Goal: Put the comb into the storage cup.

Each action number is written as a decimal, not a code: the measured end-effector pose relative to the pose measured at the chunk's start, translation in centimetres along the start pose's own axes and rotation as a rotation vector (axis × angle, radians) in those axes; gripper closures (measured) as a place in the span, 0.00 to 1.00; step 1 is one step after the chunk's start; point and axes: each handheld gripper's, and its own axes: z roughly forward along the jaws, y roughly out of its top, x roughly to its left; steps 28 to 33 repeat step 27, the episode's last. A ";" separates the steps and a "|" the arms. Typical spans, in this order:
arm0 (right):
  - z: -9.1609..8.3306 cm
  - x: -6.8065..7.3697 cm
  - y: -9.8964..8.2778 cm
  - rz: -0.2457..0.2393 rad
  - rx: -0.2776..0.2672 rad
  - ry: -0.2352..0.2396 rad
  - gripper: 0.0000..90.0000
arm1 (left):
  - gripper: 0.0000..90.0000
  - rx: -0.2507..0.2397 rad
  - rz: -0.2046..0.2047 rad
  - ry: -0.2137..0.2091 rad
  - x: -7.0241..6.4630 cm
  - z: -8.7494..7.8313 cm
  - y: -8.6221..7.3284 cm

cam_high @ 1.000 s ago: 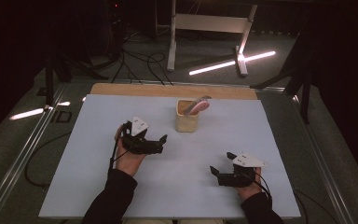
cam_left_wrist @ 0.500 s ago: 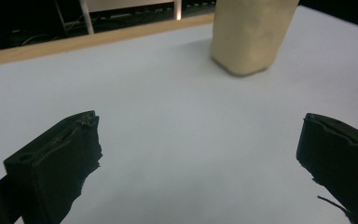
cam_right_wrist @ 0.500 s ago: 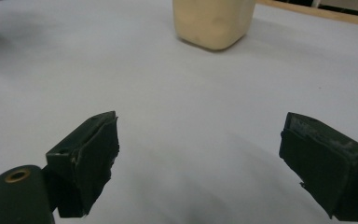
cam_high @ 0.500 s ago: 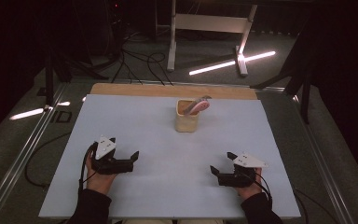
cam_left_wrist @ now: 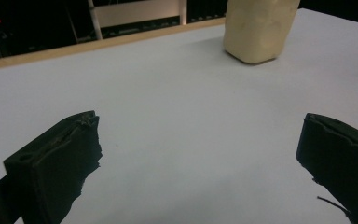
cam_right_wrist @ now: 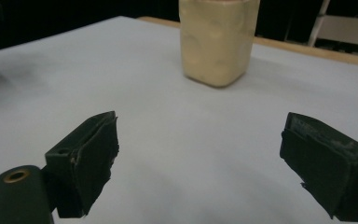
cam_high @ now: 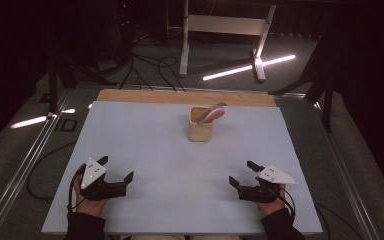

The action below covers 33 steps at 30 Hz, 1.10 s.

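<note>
In the high view the left gripper (cam_high: 114, 169) rests near the table's (cam_high: 145, 135) seven o'clock corner and the right gripper (cam_high: 242, 173) near five o'clock, each with its jaws spread wide and holding nothing, both pointed inward and up the table. The cream cup (cam_high: 201, 127) stands upright toward twelve o'clock, well apart from both, with a pink-and-grey tool (cam_high: 213, 113) leaning out of it toward two o'clock. The work looks to be at rest or just finished; to hold that well, the hands should probably stay low and steady on the surface, jaws clear of the cup so the leaning tool is not knocked. In the left gripper view the two black jaws stand far apart at eight and four o'clock, their pads rough and torn at the edges like worn foam, and the cup (cam_left_wrist: 259, 29) sits at one o'clock, its wall matte, slightly lumpy, with rounded corners; the table (cam_left_wrist: 168, 116) is a smooth pale sheet with a wooden strip along the far edge. In the right gripper view the jaws again stand wide at seven and four o'clock, blocky with scuffed faces, and the cup (cam_right_wrist: 218, 42) rises at twelve o'clock, squarish, soft-cornered and dimpled, likely light and easy to tip if bumped
</note>
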 end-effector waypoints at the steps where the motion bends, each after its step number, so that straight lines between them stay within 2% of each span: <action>1: -0.1 0.1 0.1 0.000 -0.006 0.002 0.12 | 0.00 -0.012 0.007 0.008 0.0 -0.2 0.0; 3: -0.2 0.2 0.2 -0.004 -0.017 0.009 0.12 | 0.00 -0.027 0.018 0.023 0.1 -0.6 0.0; 12: -0.8 0.2 0.3 -0.013 -0.028 -0.009 0.12 | 0.00 -0.069 -0.011 0.075 1.0 -1.7 -0.2; 19: -1.2 -0.2 0.1 -0.005 -0.021 -0.028 0.12 | 0.00 -0.080 -0.011 0.078 1.0 -1.8 -0.3; 33: -0.7 -0.1 0.0 -0.012 -0.001 -0.018 0.12 | 0.00 -0.084 -0.010 0.076 1.1 -1.9 -0.4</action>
